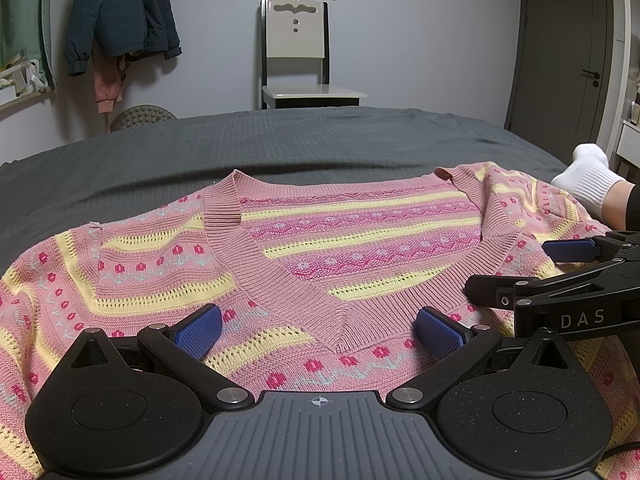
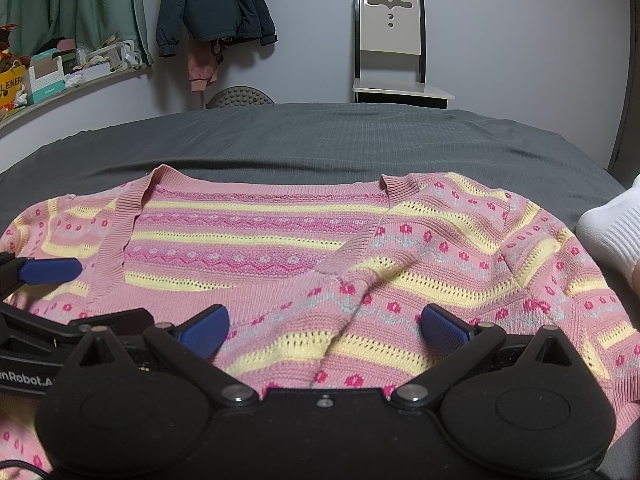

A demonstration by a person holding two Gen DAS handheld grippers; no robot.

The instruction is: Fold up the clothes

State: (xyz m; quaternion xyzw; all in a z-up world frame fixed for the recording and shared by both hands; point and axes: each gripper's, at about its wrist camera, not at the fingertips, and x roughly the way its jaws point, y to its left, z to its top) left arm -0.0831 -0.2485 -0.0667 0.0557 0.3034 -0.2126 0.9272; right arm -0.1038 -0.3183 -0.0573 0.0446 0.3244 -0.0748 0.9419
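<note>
A: What is shown from the left wrist view?

B: A pink knitted sweater (image 1: 280, 240) with yellow stripes and small red flowers is seen spread face up on a dark grey bed cover (image 1: 280, 140), its V-neck pointed toward the near edge. It is judged to be laid flat so that folding can be begun. The left gripper (image 1: 319, 330) is held low just over the point of the V, its blue pads spread wide with nothing between them. At the right, the right gripper (image 1: 568, 250) is seen from the side; one blue pad is shown, and its spread cannot be told from here. A foot in a white sock (image 1: 584, 178) is rested on the bed at the far right.

A: And from the right wrist view?

B: Here the right gripper (image 2: 325, 328) is shown plainly: its pads are parted wide and nothing is held. A diagonal ridge in the knit, running from the neckline toward the near edge, is revealed below it, a crease not visible in the other view. The right shoulder and sleeve are shown more fully. A cluttered shelf (image 2: 60, 76) is seen at the far left. A chair (image 2: 392, 40) and a hanging jacket (image 2: 212, 0) are placed against the far wall.
</note>
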